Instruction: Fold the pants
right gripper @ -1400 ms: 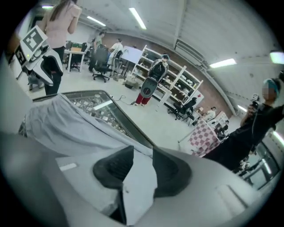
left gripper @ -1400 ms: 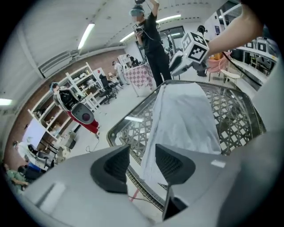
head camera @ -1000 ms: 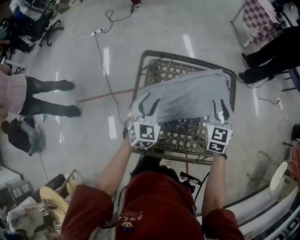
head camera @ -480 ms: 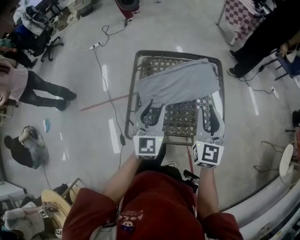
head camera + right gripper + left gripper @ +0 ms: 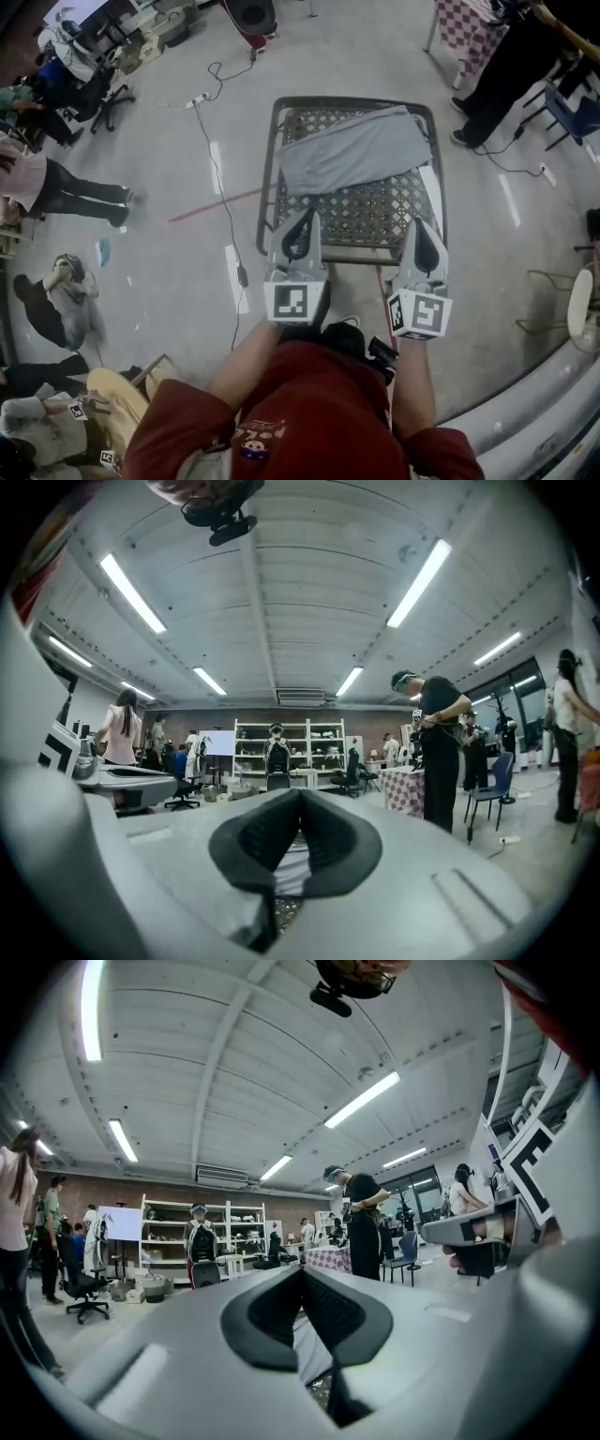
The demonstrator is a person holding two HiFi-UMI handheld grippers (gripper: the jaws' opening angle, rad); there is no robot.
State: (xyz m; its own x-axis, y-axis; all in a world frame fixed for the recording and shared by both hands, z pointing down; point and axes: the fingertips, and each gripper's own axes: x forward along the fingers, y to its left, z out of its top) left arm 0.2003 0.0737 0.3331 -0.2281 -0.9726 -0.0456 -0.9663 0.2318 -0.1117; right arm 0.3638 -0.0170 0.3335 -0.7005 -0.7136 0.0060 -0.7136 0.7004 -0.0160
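The grey pants (image 5: pixel 352 159) lie folded across the far half of a metal lattice table (image 5: pixel 375 217). My left gripper (image 5: pixel 303 217) hangs over the table's near left edge, short of the cloth. Its jaws have just closed, and nothing is between them. My right gripper (image 5: pixel 419 225) hangs over the near right edge, also just closed on nothing. In the left gripper view the pads (image 5: pixel 272 1312) meet at the tip, and a strip of the pants (image 5: pixel 314 1346) shows beyond them. The right gripper view shows the same, with the pants (image 5: pixel 291 866) past the touching pads (image 5: pixel 267 841).
A power cable (image 5: pixel 211 141) and a red line run over the shiny floor left of the table. People stand at the far right (image 5: pixel 506 66) and at the left (image 5: pixel 56 187). A checkered table (image 5: pixel 464 23) and a blue chair (image 5: pixel 572 108) stand at the back right.
Both grippers have come off the near edge of the pants and drawn back towards me, rising. Their jaws stood apart half a second ago and are now together. The pants stay folded on the table.
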